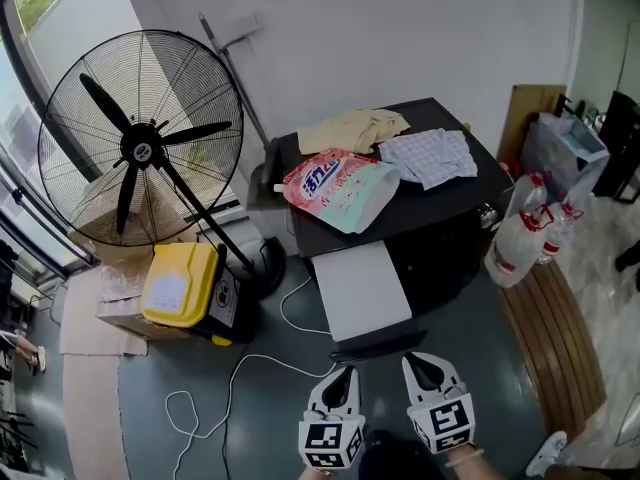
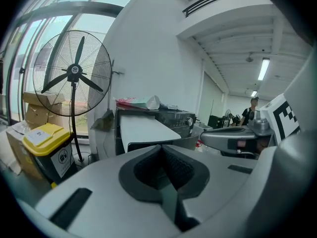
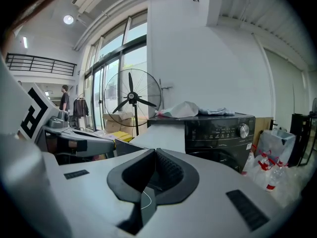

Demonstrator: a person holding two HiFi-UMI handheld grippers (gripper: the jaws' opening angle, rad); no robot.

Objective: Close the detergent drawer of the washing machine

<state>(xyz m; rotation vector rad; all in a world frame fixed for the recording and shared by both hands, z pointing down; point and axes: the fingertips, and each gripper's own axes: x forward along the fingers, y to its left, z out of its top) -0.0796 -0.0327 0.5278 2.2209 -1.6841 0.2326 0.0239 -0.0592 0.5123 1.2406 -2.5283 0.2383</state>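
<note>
The detergent drawer (image 1: 360, 290) juts from the washing machine (image 1: 450, 233); left claw (image 1: 344, 373) and right claw (image 1: 416, 362), closed and empty, face it; a push seems next.

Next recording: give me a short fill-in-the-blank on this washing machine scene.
1. The detergent drawer of the black washing machine stands ____.
2. The left claw and the right claw both hold nothing, and their jaws are ____.
3. The bin beside the fan is coloured ____.
Missing words: open; shut; yellow.
</note>
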